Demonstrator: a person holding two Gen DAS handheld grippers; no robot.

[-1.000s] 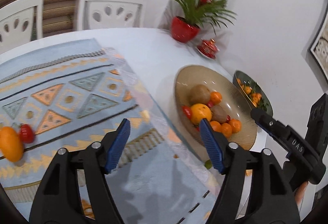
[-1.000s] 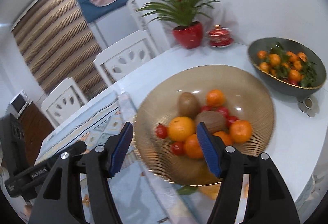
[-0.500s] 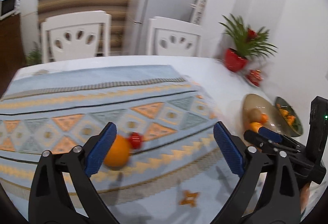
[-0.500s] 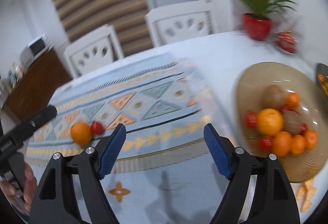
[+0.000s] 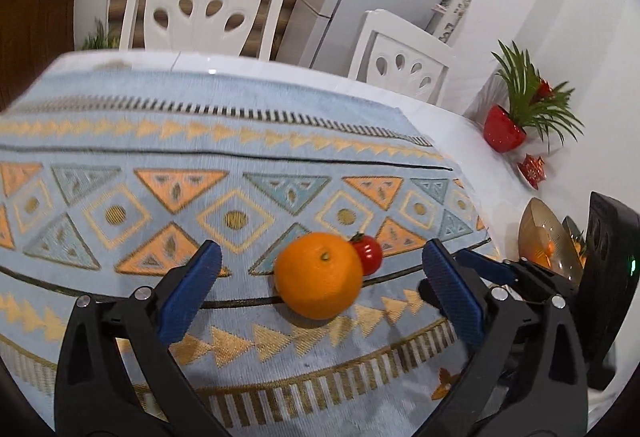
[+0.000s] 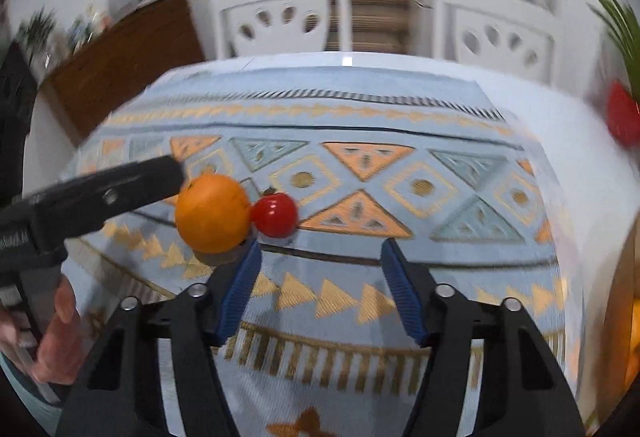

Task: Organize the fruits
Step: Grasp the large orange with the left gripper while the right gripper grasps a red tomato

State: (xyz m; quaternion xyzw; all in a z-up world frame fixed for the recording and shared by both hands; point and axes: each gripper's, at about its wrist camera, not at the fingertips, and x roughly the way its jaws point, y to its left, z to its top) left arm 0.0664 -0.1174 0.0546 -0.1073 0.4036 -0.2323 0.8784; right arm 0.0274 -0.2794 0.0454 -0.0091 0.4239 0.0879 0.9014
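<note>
Both cameras have swung away from the fruit bowl (image 5: 550, 237) at the surface's right edge and now face the patterned runner (image 5: 240, 173) across its middle. There 1 orange (image 5: 319, 275) and 1 small tomato (image 5: 368, 253) lie touching. The left gripper (image 5: 320, 291) is spread wide around the orange, empty; the right gripper (image 6: 320, 289), also released and empty, hangs just short of the tomato. These 2 strays probably go to the bowl next.

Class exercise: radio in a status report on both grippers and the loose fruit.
Left gripper open, lined up on the orange. Right gripper open, empty. Orange and tomato side by side on the patterned mat. Nothing blocking.
</note>
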